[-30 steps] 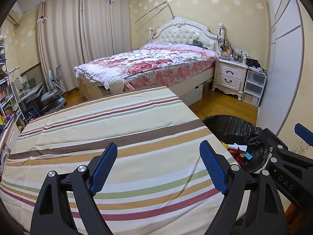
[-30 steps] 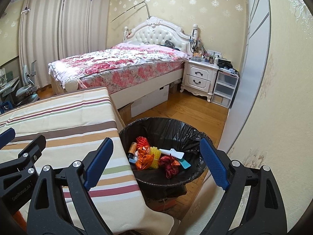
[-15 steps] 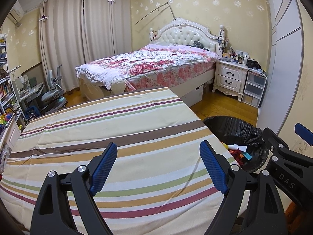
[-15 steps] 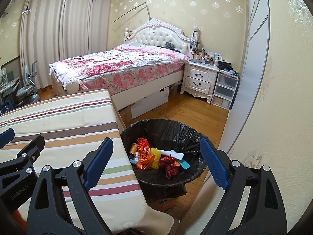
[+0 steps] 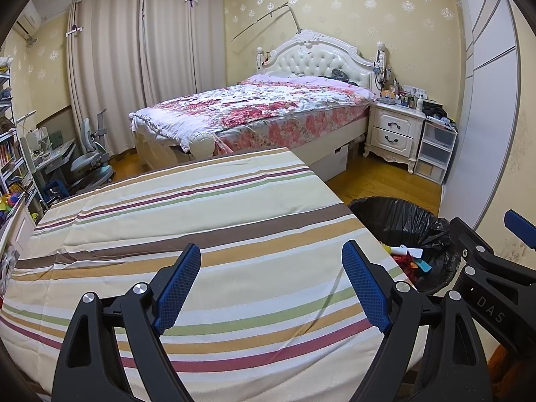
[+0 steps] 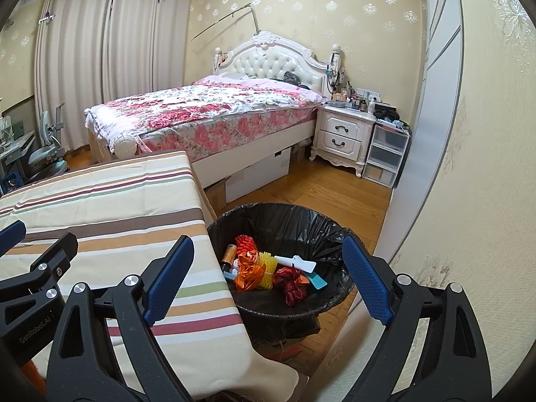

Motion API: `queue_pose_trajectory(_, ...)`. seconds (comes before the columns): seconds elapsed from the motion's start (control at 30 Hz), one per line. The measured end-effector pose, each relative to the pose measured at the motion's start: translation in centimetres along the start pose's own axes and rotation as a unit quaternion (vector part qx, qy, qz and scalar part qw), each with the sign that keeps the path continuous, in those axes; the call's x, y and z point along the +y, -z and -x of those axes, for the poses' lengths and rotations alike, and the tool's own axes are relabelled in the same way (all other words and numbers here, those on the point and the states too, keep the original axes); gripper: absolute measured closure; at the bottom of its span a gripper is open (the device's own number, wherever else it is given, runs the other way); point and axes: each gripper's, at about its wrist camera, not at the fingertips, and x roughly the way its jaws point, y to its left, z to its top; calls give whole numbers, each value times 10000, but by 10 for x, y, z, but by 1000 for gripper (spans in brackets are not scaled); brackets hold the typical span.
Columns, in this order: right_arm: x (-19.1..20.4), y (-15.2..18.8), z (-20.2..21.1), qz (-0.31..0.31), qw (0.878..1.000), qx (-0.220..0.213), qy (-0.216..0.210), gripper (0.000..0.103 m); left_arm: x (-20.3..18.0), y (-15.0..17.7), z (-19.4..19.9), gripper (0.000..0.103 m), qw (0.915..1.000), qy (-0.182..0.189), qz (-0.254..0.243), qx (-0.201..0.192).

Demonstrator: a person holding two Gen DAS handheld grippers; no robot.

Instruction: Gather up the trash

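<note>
Jaws wide on our left gripper (image 5: 271,288) and right gripper (image 6: 268,279), both empty.
Striped tablecloth (image 5: 201,221) spreads below; black-lined trash bin (image 6: 284,221) stands at its three o'clock edge.

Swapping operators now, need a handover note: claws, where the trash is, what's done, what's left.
Left claw: open, empty, above the striped tablecloth.
Right claw: open, empty, aimed at the trash bin.
Bin stands on the floor at the table's right edge, black liner in. Inside: orange and red wrappers, yellow foam net, white strip, small bottle.
Done: no trash visible on the tablecloth.
Left: probably nothing; check the table parts hidden behind the claws.
</note>
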Motion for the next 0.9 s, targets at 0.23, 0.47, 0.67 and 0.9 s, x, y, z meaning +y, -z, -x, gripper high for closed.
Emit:
queue_pose_trajectory(0.23,0,0,0,-6,10000,0,5,15,0,0,0,20,10000,2,2,6)
queue_pose_trajectory(0.47,0,0,0,-2,10000,-2,2,15,1,0,0,19,10000,2,5,5)
queue_pose_trajectory(0.67,0,0,0,-1,10000,2,1,15,1,-1,0,19,10000,11,11,18)
queue_pose_trajectory(0.9,0,0,0,0,10000,0,3,15,-1,5,-1,19,10000,14,19,36)
